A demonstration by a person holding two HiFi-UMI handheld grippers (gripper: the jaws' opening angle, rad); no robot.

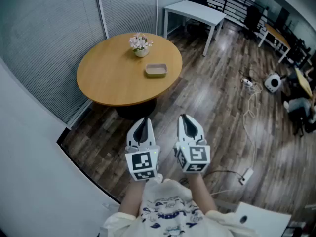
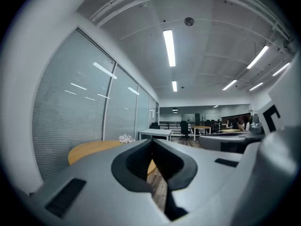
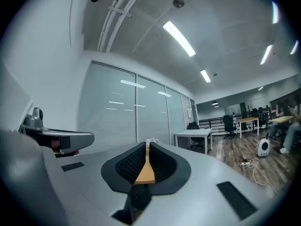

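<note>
Both grippers hang in the air over the dark wood floor, side by side, a short way in front of a round wooden table (image 1: 118, 75). My left gripper (image 1: 143, 121) is shut with nothing between its jaws, and so is my right gripper (image 1: 184, 117). On the table stand a small pot of pale flowers (image 1: 140, 45) and a shallow beige dish (image 1: 156, 70). In the left gripper view the closed left gripper (image 2: 152, 142) points toward the table (image 2: 91, 149) and flowers (image 2: 125, 138). Through the slit of the shut right gripper (image 3: 147, 146) a strip of tabletop shows.
A glass wall with blinds (image 1: 54, 28) runs behind the round table. A white rectangular table (image 1: 195, 11) stands beyond it. Cables (image 1: 251, 102), a power strip (image 1: 245, 175) and a white round device (image 1: 272, 82) lie on the floor at right; desks and chairs fill the far right.
</note>
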